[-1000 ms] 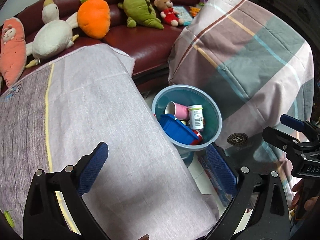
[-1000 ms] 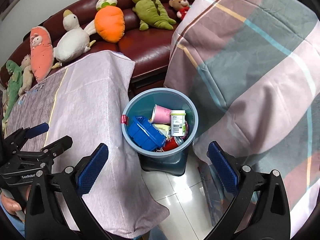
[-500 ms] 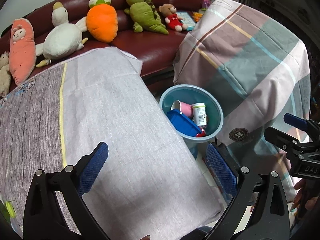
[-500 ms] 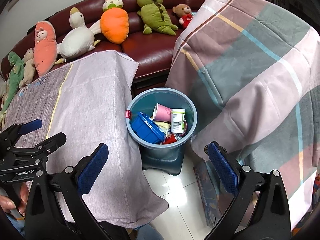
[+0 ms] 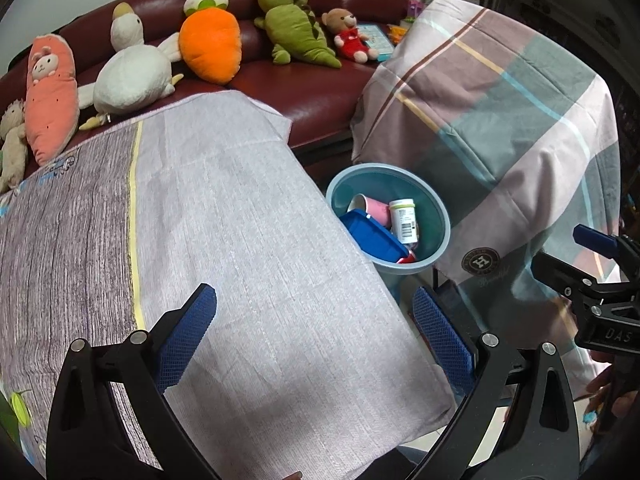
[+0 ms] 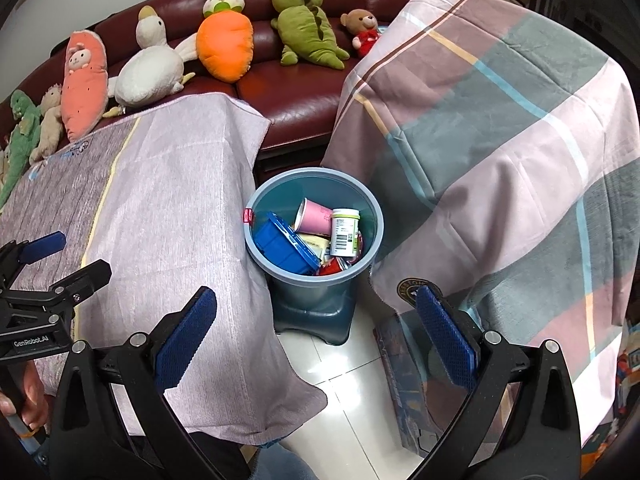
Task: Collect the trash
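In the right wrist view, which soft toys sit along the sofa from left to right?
Green dinosaur → beige toy → pink carrot → white duck → orange carrot → green crocodile → teddy bear.

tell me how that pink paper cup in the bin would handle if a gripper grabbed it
The pink cup looks like thin paper, so probably very light and easily crushed by the jaws. It lies tilted against the white bottle and blue tray, so it may slip or roll once nudged.
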Demonstrator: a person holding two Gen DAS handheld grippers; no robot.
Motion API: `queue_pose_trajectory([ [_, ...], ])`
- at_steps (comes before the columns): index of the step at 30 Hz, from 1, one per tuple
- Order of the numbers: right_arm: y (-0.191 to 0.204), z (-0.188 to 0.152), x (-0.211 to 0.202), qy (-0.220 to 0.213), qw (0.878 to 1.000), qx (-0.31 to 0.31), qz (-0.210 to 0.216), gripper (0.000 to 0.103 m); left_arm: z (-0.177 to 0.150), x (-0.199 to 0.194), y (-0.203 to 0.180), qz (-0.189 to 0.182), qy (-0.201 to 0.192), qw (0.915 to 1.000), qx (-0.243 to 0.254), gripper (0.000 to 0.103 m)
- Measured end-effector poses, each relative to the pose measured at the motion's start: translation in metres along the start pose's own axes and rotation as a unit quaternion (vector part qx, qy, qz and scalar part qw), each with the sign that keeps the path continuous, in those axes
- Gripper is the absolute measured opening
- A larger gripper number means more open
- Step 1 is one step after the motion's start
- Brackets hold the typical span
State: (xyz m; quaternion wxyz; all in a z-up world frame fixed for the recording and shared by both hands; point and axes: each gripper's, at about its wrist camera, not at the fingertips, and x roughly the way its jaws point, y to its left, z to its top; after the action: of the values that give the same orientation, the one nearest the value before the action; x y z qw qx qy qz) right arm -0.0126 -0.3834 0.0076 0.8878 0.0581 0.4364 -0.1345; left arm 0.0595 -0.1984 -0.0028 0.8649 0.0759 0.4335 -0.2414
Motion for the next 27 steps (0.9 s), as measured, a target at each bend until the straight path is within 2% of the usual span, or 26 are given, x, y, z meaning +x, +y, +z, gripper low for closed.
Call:
queue_pose_trajectory([
  [17,0.007,0.001,0.022,0.009,1.000,-0.003,-0.001,0.096,-0.013,0.021,0.008,0.043,0.007,0.9990,0.008,0.099],
  [27,0.009,0.008,0.040,0.020,1.000,-0.001,-0.006,0.096,-0.011,0.031,0.012,0.056,0.015,0.9982,0.013,0.099],
])
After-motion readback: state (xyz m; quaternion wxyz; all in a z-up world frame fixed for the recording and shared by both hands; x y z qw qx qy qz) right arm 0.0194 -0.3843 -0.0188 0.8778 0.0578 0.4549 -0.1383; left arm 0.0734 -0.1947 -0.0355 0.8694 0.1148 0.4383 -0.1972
